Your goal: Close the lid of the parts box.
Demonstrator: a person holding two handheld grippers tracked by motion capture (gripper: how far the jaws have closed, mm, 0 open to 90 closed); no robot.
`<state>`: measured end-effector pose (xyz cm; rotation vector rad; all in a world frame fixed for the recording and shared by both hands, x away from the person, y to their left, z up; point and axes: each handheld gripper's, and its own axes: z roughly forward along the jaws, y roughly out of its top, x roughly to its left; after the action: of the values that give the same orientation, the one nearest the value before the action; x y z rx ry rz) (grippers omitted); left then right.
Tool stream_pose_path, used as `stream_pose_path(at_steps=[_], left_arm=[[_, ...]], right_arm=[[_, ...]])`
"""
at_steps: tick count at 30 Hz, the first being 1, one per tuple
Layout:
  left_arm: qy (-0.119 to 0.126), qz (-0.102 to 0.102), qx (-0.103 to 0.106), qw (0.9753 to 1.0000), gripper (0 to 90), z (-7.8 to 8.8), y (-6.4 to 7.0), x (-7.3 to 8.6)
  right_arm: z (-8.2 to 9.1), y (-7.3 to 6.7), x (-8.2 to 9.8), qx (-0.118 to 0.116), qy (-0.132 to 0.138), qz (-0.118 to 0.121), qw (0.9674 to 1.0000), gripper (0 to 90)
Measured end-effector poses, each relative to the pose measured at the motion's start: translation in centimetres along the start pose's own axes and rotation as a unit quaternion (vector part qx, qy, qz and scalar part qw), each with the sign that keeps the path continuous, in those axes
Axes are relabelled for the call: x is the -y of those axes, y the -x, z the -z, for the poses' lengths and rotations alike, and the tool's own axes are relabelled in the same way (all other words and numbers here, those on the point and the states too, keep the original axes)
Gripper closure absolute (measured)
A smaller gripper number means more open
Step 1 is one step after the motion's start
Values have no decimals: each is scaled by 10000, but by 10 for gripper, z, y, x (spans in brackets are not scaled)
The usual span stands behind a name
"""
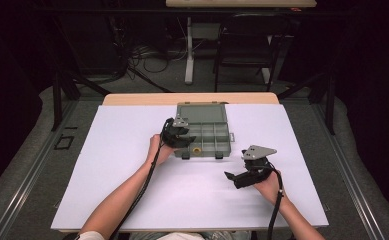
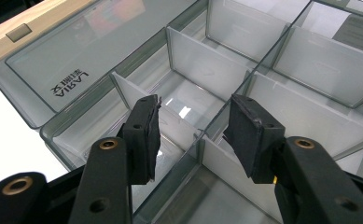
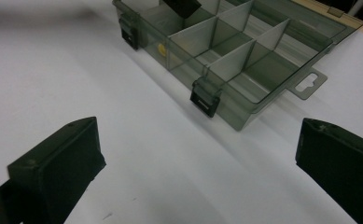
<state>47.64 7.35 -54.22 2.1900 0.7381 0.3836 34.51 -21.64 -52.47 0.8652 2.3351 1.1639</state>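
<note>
I have the left gripper [image 2: 195, 135] poised over the open compartment box [image 1: 203, 131], its jaws partly apart and straddling one of the translucent dividers [image 2: 226, 163]; the pads are not pressing on it, so nothing is held yet, and I judge this stance is meant to pinch that divider or reach into the cell beside it. The box lies toward the far middle of the table, with its clear lid [image 2: 76, 51] folded back flat away from me, which leaves every compartment reachable from above. A small yellow piece [image 1: 197, 149] sits in a near compartment, close to the front wall between the two black latches [image 3: 206, 99]. My right gripper [image 1: 235, 175] hangs off to the right, well apart from the box, jaws spread wide and empty, pointing across at it; I take that as a waiting post, clear of the left hand's work. The work surface is a plain white sheet [image 1: 132, 190] over a wooden tabletop [image 1: 132, 98], whose far edge peeks out behind the box. Beyond it the room is dark, with grey carpet, a tangle of cables [image 1: 142, 57] and the legs of another desk.
</note>
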Motion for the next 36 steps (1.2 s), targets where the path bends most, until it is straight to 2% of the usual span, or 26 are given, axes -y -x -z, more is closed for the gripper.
stream_pose_path(at_steps=[11,16,27,36], left_arm=[[-2,-10,-4,10000,542,0,0,0],[-4,-12,-4,10000,544,0,0,0],[-4,-17,-4,10000,545,0,0,0],[-7,-27,-5,10000,548,0,1,0]], right_arm=[[-14,24,-17,129,-54,-26,9999,0],[-22,38,-24,213,-79,-99,9997,0],[-36,59,-35,352,-58,-207,9991,0],[-46,76,-43,377,-86,-373,9986,0]])
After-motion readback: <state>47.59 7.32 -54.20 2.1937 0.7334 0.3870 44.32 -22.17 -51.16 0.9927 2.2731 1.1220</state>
